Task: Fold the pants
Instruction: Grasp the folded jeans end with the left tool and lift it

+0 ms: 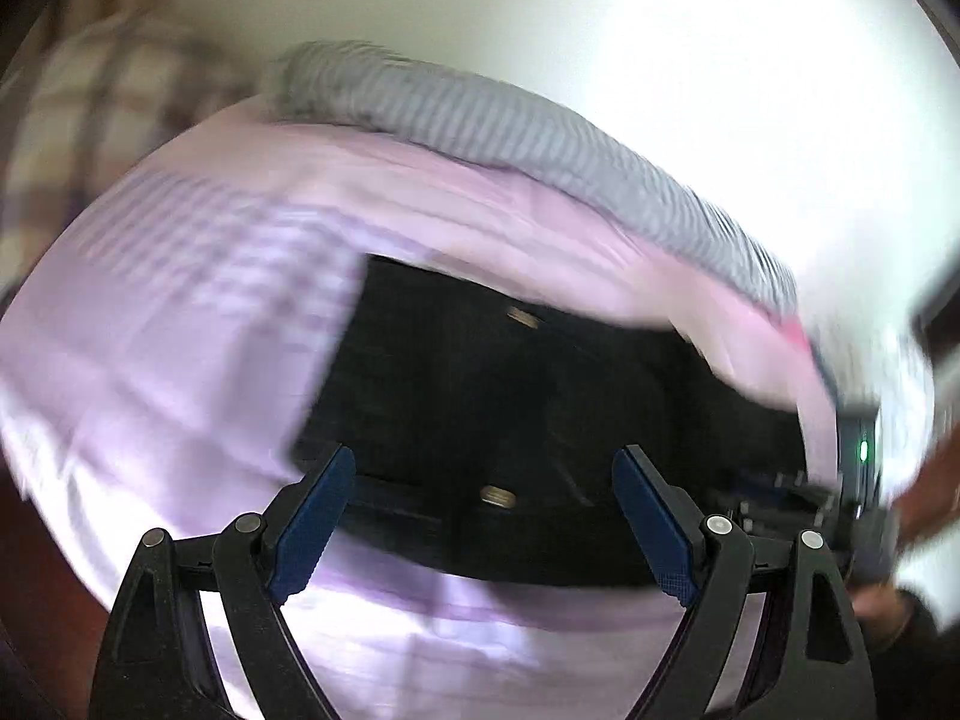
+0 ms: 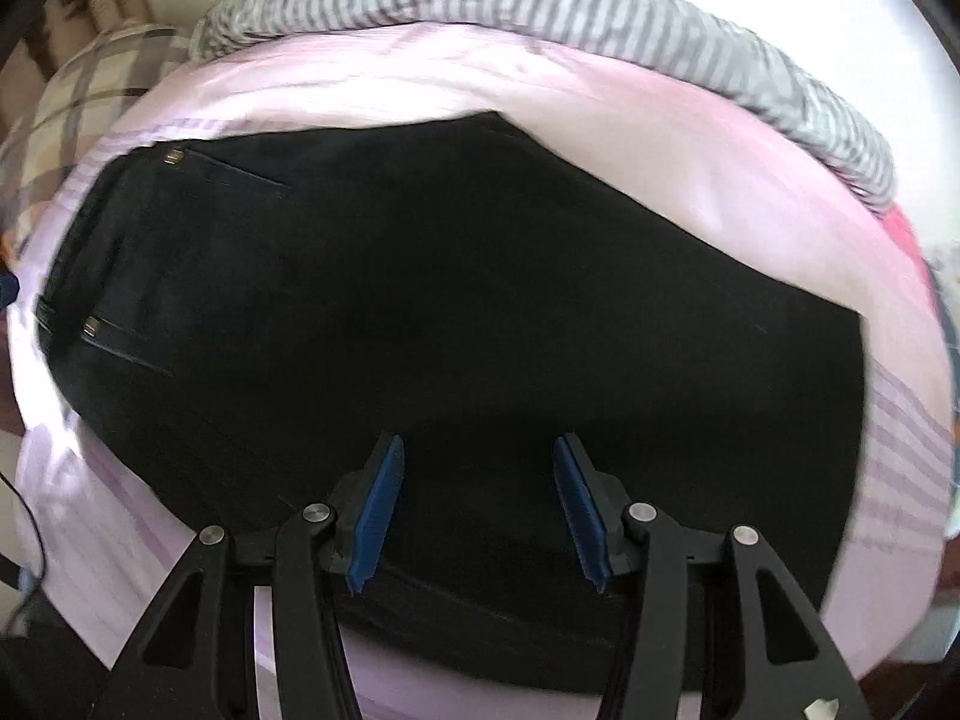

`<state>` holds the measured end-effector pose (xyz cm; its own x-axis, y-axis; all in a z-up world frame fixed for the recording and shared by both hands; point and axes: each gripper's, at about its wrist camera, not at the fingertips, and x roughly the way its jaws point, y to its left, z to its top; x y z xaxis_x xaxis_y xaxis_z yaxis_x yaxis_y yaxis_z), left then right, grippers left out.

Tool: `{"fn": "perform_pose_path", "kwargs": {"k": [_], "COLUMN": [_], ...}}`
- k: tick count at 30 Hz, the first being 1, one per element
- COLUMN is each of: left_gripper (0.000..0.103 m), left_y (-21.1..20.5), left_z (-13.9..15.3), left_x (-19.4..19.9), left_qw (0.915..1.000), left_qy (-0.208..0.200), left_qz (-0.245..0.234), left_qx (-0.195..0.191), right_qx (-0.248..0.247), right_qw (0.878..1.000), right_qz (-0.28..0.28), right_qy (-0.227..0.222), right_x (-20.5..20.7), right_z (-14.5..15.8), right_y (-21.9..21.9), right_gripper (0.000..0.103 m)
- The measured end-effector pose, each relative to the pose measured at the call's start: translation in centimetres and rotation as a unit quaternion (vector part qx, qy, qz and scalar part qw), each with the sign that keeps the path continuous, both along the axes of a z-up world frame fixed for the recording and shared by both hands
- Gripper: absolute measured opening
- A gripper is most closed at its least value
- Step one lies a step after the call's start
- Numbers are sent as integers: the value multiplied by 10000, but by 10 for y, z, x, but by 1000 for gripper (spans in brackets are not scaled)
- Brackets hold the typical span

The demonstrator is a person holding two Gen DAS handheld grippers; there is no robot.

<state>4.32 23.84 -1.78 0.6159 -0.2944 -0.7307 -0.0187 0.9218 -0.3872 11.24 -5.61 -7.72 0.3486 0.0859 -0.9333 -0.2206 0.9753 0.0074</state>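
Left gripper (image 1: 483,516) spread wide, two blue pads (image 1: 312,525) well apart, nothing between them; it hovers over the waistband end of one pair of black pants (image 1: 510,396); left view is motion-blurred, so fine detail there is unreliable. Right gripper (image 2: 477,510) also released, two blue pads (image 2: 378,516) apart with only black cloth showing behind the gap; cannot tell whether the tips touch the cloth.

Pants (image 2: 456,300): one pair, lying flat on the pink sheet (image 2: 690,180), filling most of the right view; two pocket slits, each with one small brass metal tab (image 2: 174,157), both at the left end in the right view; two brass tabs (image 1: 498,496) also visible in the left view, one near the gap between the fingers, one farther off.

Outward: pink sheet (image 1: 180,360) surrounds the pants on all visible sides, with faint purple stripes toward its edges; one grey-and-white striped blanket (image 2: 540,6) bunched along the far edge of the sheet, well apart from the pants; one plaid pillow (image 2: 90,96) at the far left, just beside the blanket's end. In the left view the right gripper's body (image 1: 864,480) shows at the right edge, one green light lit on it.
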Motion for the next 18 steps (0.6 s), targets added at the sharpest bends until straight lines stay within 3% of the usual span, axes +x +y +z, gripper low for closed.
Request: {"fn": "perform_pose_path", "kwargs": {"k": [3, 7, 12, 18], "left_gripper": [88, 88, 88, 88], "left_y": [37, 71, 84, 82], "left_z": [-8, -32, -55, -64], "left_x": [-3, -6, -6, -4], "left_qw": [9974, 9853, 9717, 9674], "left_qy": [153, 554, 954, 995], "left_qz": [595, 1145, 1394, 1402], "left_qx": [-377, -1139, -1649, -1860], "right_qx": [104, 292, 409, 503], "right_qw": [9999, 9993, 9988, 9985], "right_qz": [107, 226, 251, 132], "right_qy": [27, -26, -124, -160], "right_x": [14, 24, 22, 13], "right_z": [2, 11, 19, 20], "right_y": [20, 39, 52, 32], "right_gripper": [54, 57, 61, 63]}}
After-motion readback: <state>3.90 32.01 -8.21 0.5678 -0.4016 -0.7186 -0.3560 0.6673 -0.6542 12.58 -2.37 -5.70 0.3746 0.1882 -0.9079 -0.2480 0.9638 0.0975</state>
